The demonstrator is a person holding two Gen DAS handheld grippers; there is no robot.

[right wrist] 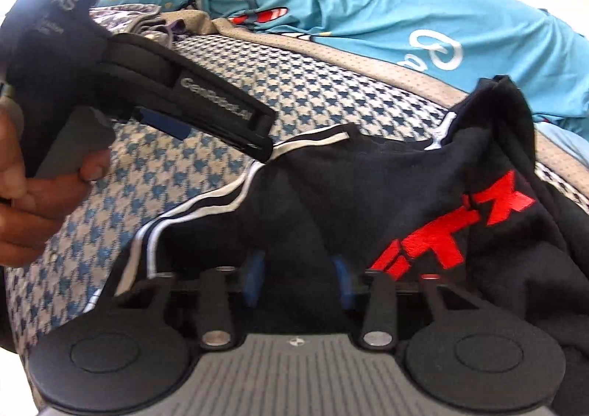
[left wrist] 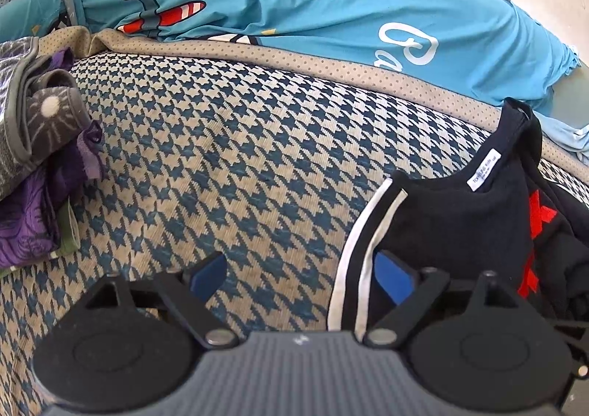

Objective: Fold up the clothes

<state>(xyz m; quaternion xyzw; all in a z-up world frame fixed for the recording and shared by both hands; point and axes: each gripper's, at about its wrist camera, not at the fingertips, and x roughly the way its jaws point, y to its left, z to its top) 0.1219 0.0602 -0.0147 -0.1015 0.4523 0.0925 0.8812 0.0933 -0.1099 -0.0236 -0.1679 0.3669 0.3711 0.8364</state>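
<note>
Houndstooth cloth [left wrist: 228, 158] covered the surface, and on it lay a black garment [right wrist: 368, 188] with white stripes and red letters. My left gripper [left wrist: 300, 272] stood wide apart at its striped edge, gripping nothing. My right gripper [right wrist: 300, 278] pinched the black fabric between its pads.

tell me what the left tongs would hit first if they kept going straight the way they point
Most likely the houndstooth cover lying ahead between the open left tongs; the black shirt drapes only over its right finger.
</note>
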